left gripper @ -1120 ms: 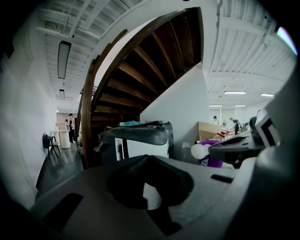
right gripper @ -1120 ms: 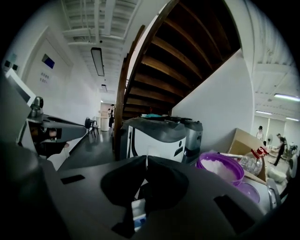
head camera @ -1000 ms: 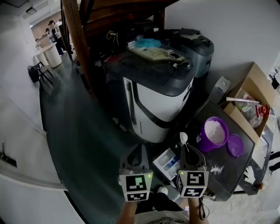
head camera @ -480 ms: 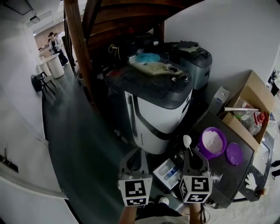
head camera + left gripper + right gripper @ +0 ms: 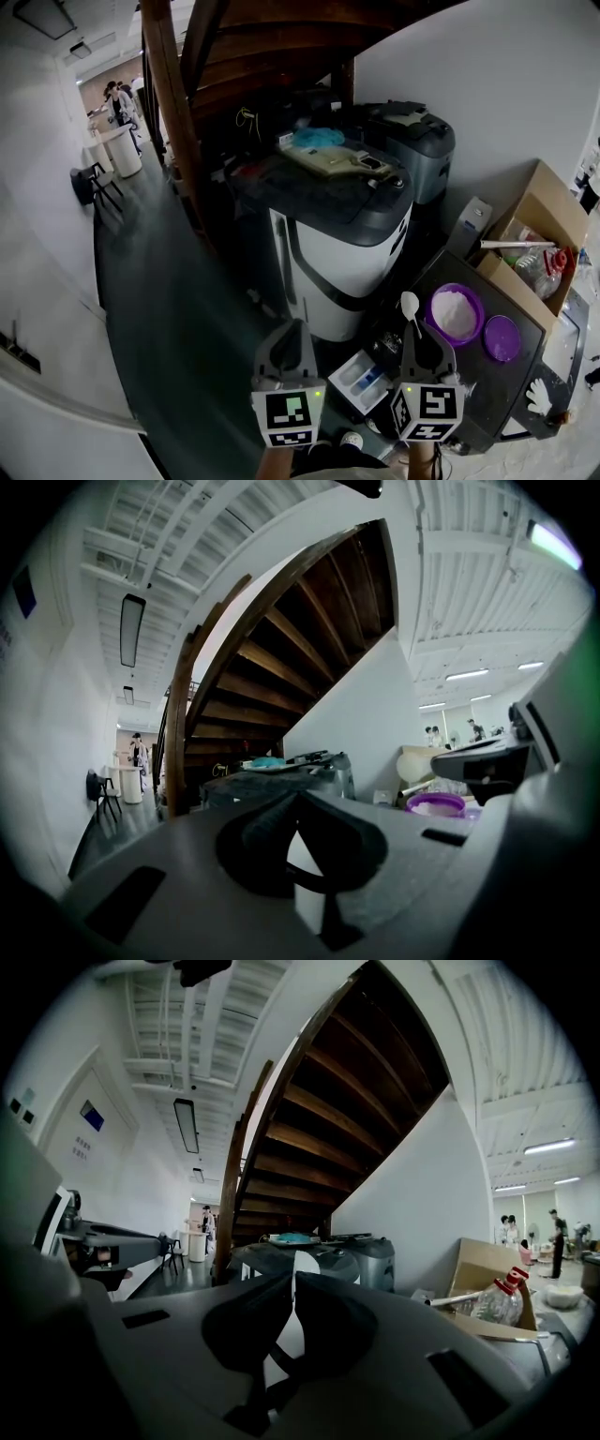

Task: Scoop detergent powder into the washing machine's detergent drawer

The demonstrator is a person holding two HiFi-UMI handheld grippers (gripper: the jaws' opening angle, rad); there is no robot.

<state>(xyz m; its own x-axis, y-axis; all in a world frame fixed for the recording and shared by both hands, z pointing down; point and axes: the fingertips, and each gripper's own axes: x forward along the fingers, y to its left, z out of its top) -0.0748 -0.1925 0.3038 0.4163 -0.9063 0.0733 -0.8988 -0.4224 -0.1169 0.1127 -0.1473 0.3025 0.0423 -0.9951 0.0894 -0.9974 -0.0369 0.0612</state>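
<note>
Purple tub (image 5: pixel 432 319) of white powder stands open on the dark desk (image 5: pixel 497 377), its lid (image 5: pixel 502 337) just beside it. The right hand-held gripper (image 5: pixel 417 339) is clamped on a white spoon (image 5: pixel 410 304), bowl up, near the tub. The left hand-held gripper (image 5: pixel 298 326) is closed and empty. The white drawer (image 5: pixel 361 378) lies between the two.

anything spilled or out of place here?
Yes: white smears, likely spilled powder, mark the dark table beside the right tongs holding the spoon. The purple tub stands open, its lid lying beside it. Nothing looks damaged.
</note>
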